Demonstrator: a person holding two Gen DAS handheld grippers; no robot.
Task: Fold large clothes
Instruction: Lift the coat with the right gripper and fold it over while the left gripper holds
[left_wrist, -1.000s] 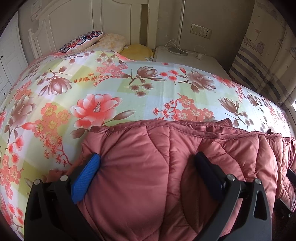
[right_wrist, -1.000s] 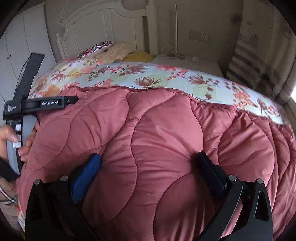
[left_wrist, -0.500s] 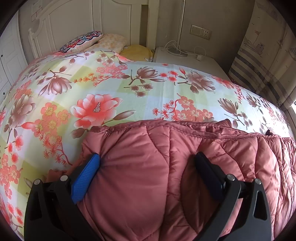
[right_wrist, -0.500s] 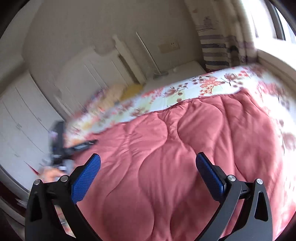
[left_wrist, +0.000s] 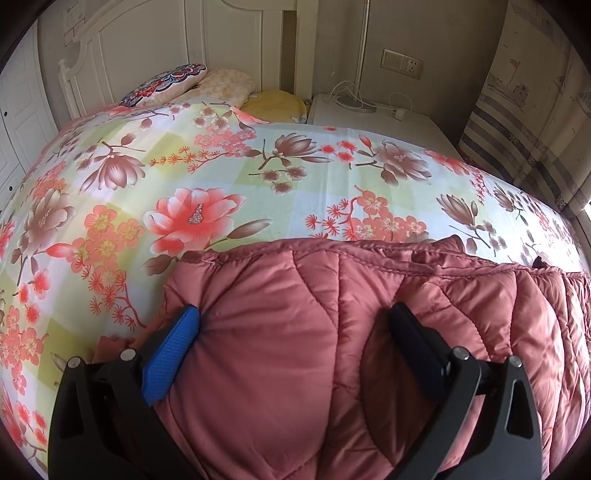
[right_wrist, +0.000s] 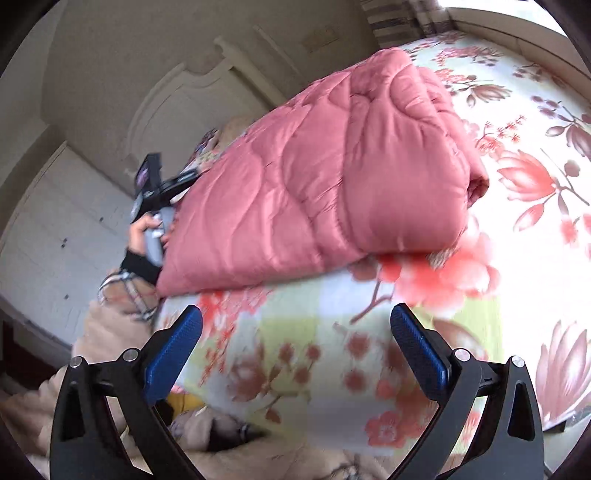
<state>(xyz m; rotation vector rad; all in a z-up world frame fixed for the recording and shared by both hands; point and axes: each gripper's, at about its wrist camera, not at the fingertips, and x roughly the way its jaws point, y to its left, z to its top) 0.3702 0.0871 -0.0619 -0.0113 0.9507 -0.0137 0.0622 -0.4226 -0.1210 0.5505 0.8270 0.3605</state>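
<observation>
Between the left gripper (left_wrist: 293, 332) jaws: pink quilted coat (left_wrist: 295, 350), bulging in, grip unclear. Right gripper (right_wrist: 295, 332) spread wide, empty, over floral sheet (right_wrist: 314, 350).

Left tongs (left_wrist: 293, 343) spread wide, both pads pressed into padded fabric bulging between them; left blue pad (left_wrist: 170, 355) and right dark pad half sunk in. From the right wrist view, left hand (right_wrist: 147, 230) wraps the grey handle, black cuff and plaid sleeve behind it. Right tongs (right_wrist: 295, 345) spread wide, nothing between the blue pads (right_wrist: 173, 354), hovering clear, view tilted.
</observation>
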